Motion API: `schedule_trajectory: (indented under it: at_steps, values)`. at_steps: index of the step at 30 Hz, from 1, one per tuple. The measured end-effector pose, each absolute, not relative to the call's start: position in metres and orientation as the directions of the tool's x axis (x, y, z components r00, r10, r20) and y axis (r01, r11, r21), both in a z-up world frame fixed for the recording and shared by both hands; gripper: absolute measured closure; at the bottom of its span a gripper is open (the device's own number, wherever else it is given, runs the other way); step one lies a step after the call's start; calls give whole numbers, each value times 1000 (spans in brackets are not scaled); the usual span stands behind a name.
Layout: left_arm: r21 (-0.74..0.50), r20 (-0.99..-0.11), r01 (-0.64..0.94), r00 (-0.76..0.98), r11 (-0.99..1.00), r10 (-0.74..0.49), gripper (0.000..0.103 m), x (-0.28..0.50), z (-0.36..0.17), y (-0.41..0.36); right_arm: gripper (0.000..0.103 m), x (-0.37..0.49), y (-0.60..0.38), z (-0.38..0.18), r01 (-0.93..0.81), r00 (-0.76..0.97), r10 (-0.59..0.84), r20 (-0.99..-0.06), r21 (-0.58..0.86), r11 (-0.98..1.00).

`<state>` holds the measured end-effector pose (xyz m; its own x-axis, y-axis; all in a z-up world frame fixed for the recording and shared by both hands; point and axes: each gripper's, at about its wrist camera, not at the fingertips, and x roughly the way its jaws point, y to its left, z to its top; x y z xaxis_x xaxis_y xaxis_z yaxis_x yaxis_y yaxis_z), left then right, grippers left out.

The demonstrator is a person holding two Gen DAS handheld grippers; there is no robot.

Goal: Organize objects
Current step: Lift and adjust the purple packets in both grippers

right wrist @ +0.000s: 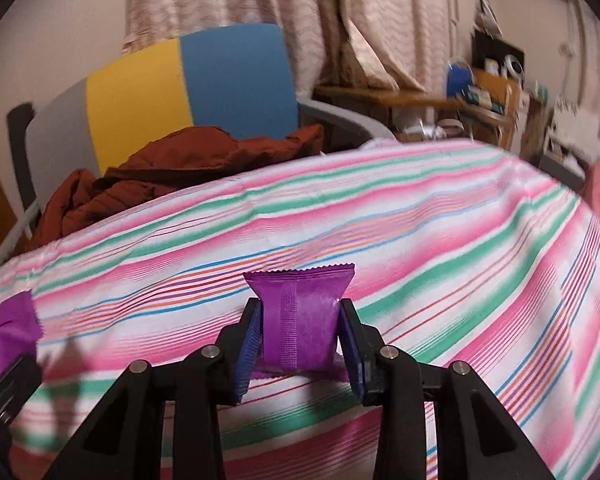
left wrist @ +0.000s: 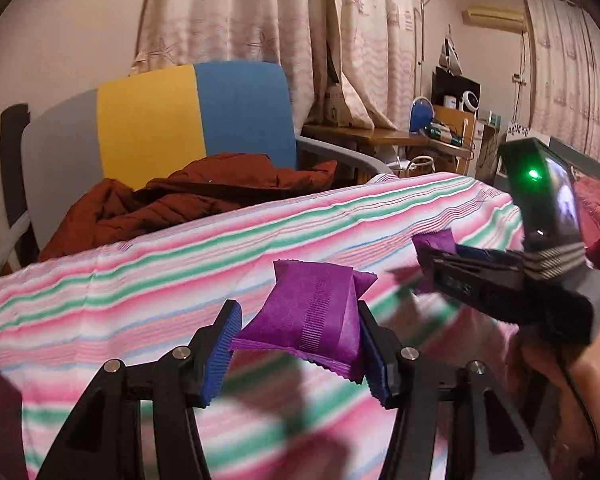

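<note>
Here both grippers carry a purple packet above a bed covered with a striped sheet (left wrist: 180, 264) in pink, green and white.

In the left wrist view, the left gripper (left wrist: 298, 344) grasps a purple packet (left wrist: 312, 312) between its blue pads (left wrist: 220, 354). The packet sits crosswise, its sealed seam running up the middle and its crimped ends sticking out near and far of the pads. It hangs clear of the sheet, with a blurred shadow on the cloth below.

To the right in that view, the right gripper (left wrist: 432, 264) reaches in from the side, a green light glowing on its body, with a hand (left wrist: 556, 364) under it. A second purple packet (left wrist: 434, 242) shows at its tip.

In the right wrist view, that right gripper (right wrist: 300, 336) is clenched on the second purple packet (right wrist: 300, 320), which stands upright between the pads (right wrist: 248, 344), its zigzag top edge pointing to the far side. At the left edge of this view a bit of the first packet (right wrist: 12, 324) shows, blurred.

Beyond the bed's far edge stands a chair (left wrist: 192, 116) with a grey, yellow and blue back, and a rust-brown jacket (left wrist: 172, 200) heaped on its seat. Pale curtains (left wrist: 284, 20) hang behind, and a cluttered wooden desk (left wrist: 376, 136) stands far right.
</note>
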<state>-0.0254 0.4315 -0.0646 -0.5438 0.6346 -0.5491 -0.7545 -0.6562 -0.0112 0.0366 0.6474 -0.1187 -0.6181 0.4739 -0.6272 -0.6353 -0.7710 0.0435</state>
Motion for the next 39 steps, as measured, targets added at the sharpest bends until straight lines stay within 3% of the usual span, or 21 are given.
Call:
schedule_trajectory:
  at_steps: [12,19,30,31,32,34,39]
  values:
    - [-86,-582,-703,-540,-706,608,46,-10,-75,363,65,49,594,-110,-569,-631,438,-640,-2,-823]
    - [-69,-580,-743,-513,-665,633,46,16,-74,345,67,54,546,-99,-491,-655,384,-651,-20,-871]
    - [-184,-585,-732,-454,-656,672,46,46,-62,278,67,71,482,-74,-371,-717,290,-634,-5,-929]
    - [-193,-581,-726,-457,-660,673,46,46,-61,273,65,73,489,-74,-379,-721,276,-636,28,-925]
    - [-213,-571,-718,-459,-662,681,46,46,-58,265,49,75,504,-75,-391,-723,237,-649,101,-915]
    - [-234,-566,-708,-458,-666,685,46,45,-57,259,27,74,521,-79,-392,-732,185,-655,183,-901]
    - [-272,-572,-691,-444,-670,690,46,43,-60,254,27,54,531,-100,-422,-624,248,-741,53,-905]
